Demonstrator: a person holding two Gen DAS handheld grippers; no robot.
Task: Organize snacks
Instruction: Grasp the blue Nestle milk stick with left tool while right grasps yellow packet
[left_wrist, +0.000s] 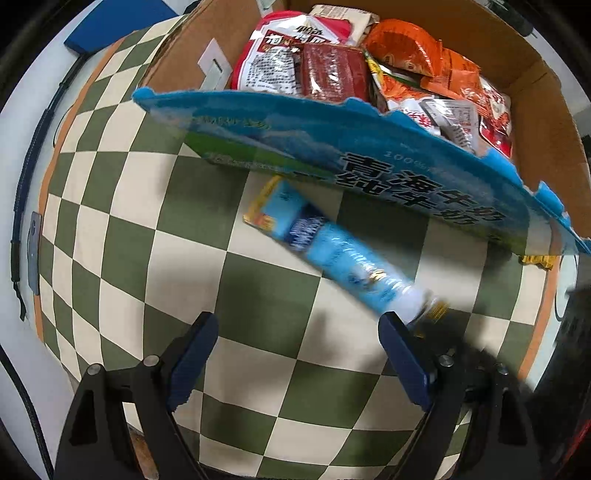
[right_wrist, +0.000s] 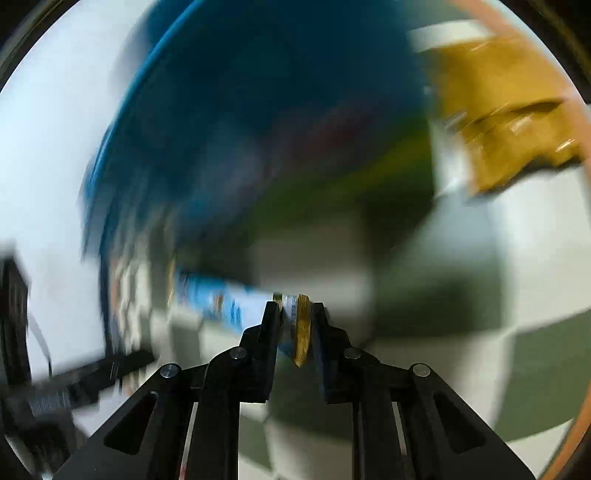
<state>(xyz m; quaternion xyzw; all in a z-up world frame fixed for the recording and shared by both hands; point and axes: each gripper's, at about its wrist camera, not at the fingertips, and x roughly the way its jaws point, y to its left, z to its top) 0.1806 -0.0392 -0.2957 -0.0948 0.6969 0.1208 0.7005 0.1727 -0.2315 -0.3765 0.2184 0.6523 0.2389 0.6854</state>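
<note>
Right gripper (right_wrist: 295, 325) pinched narrow on the gold-crimped end of the light-blue snack stick (left_wrist: 332, 251), the stick hanging above the checkered cloth (left_wrist: 258, 295); left gripper (left_wrist: 295, 354) spread wide, empty. Best to lift the stick clear of the blue flap (left_wrist: 332, 133) before releasing over the snack-filled cardboard box (left_wrist: 546, 110), grip kept firm.
</note>
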